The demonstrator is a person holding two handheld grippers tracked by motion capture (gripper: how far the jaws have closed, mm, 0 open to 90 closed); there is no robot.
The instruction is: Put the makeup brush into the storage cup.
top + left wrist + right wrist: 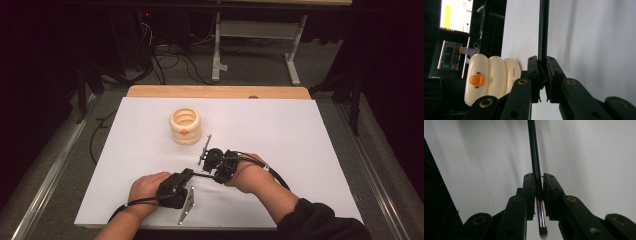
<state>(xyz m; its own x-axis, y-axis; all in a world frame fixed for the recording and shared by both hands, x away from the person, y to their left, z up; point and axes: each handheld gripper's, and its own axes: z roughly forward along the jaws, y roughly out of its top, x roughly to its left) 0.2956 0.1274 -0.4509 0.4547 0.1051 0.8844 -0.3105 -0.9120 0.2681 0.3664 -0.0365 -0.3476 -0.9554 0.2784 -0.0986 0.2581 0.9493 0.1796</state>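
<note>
High view: a white surface [300,150] is seen, carried on a wooden top whose far edge shows beyond it. Left of centre, toward the far side, a cream ribbed holder [185,126] with an orange mark is stood upright, open at the top, well apart from both hands. At the near edge the left gripper [189,175] is held in the person's left hand, pointed right; a grey three-cornered plate is seen on its near side and a cable is trailed off to the lower left. Just right of it the right gripper [210,167] is held in the right hand, pointed left, so the two are brought tip to tip. A thin black makeup brush [200,174] is spanned between them, low over the surface.

Left gripper view: the fingers are closed on the black handle [543,30] of the brush, which runs straight away from the camera. The holder [491,77] is seen at the left, just beside the fingers, orange mark facing the camera.

Right gripper view: the fingers are closed on the brush [535,157] near its shiny metal ferrule [541,213]; the bristle tip is pointed back toward the camera, blurred. White surface is seen behind.
</note>
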